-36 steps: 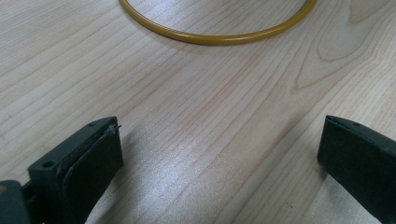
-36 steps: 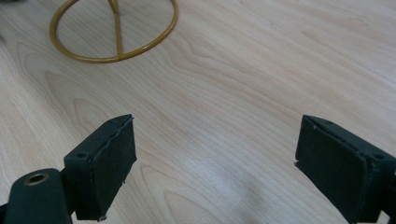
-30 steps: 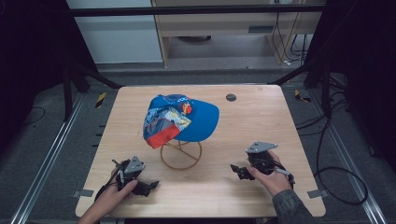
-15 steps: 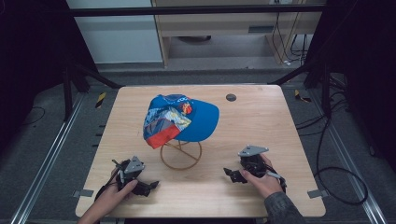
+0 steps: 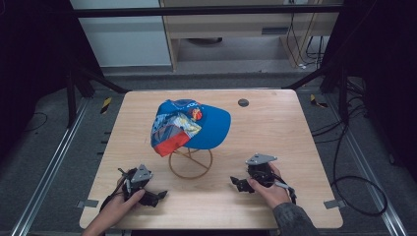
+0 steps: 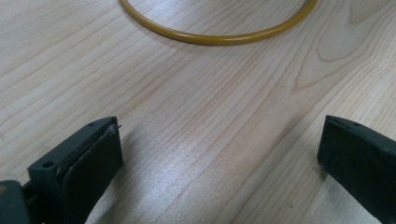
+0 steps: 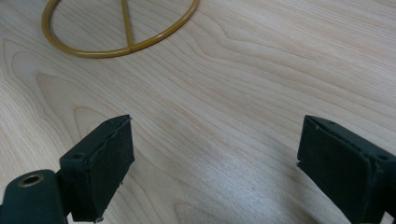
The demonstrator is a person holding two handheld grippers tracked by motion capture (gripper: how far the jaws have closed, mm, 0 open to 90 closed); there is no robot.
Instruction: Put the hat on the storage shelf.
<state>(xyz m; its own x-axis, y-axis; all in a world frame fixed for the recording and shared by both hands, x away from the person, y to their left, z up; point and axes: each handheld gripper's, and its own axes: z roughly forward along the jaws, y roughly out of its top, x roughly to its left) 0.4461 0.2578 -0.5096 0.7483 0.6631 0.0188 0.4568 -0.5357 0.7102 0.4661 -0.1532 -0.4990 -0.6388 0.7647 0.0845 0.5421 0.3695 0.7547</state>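
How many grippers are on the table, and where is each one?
2. The left gripper sits near the front left of the table, jaws open. The right gripper sits front right, also open. The cap stand is between them.

The high view looks forward and down from above the person's side, taking in the whole desk [image 5: 275, 128]. Each claw view sits low and close over the wood, facing the yellow wire ring [image 6: 219, 37], whose base all three views share
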